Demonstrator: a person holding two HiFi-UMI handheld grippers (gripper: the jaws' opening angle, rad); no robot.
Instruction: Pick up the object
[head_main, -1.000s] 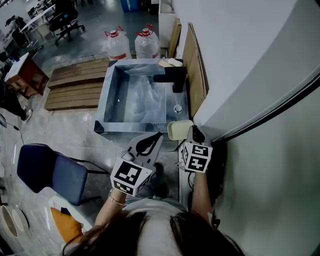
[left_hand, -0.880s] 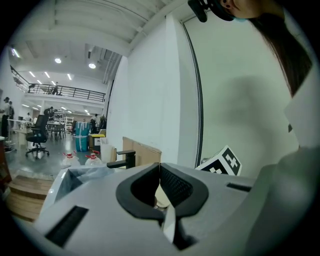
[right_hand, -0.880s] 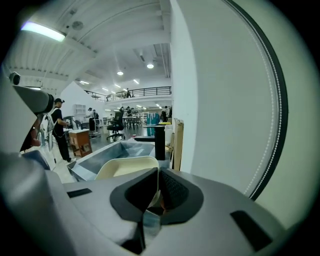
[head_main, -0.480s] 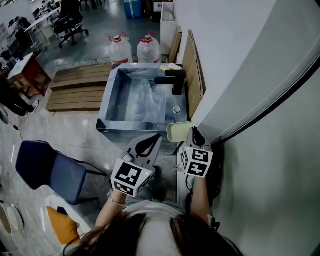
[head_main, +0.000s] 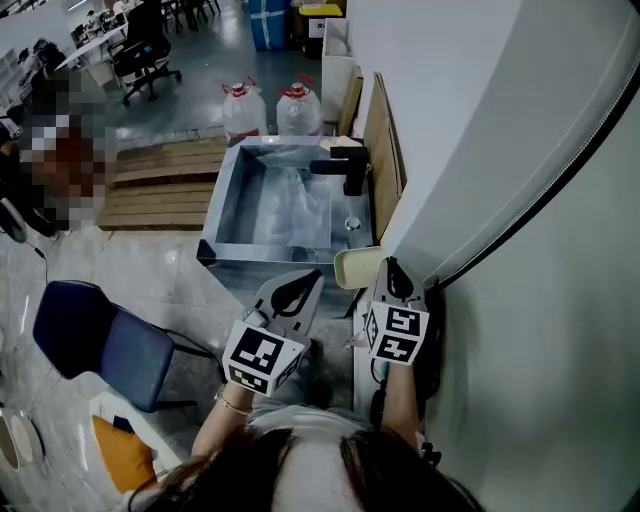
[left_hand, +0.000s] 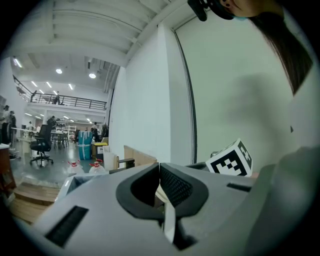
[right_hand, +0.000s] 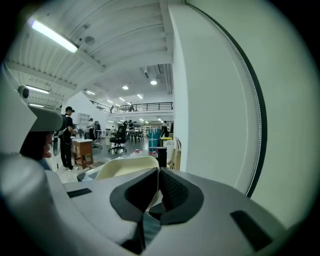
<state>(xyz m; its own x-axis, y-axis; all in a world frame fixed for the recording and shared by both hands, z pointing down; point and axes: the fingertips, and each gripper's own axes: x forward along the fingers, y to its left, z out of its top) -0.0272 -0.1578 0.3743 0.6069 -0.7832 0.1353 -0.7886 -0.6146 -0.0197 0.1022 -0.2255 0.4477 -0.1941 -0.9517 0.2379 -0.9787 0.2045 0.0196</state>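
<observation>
A cream square dish (head_main: 358, 267) hangs in the air just in front of the steel sink's (head_main: 214, 216) near right corner. My right gripper (head_main: 388, 266) holds it by its right rim, jaws pressed together on the edge. In the right gripper view the dish (right_hand: 125, 167) sits just left of the jaw tips of the right gripper (right_hand: 159, 172). My left gripper (head_main: 313, 276) hovers beside it on the left, shut with nothing in it. In its own view the left gripper (left_hand: 159, 167) shows closed jaws and the right gripper's marker cube (left_hand: 230, 160).
A black faucet (head_main: 345, 170) stands at the sink's far right. A wooden board (head_main: 380, 150) leans on the white wall to the right. Two water bottles (head_main: 243, 110) and wooden pallets (head_main: 160, 185) lie beyond. A blue chair (head_main: 95, 345) stands at the left.
Both grippers and the dish keep nearly the same pose. The head view has tilted a little, so the sink sits slightly lower in the frame.
</observation>
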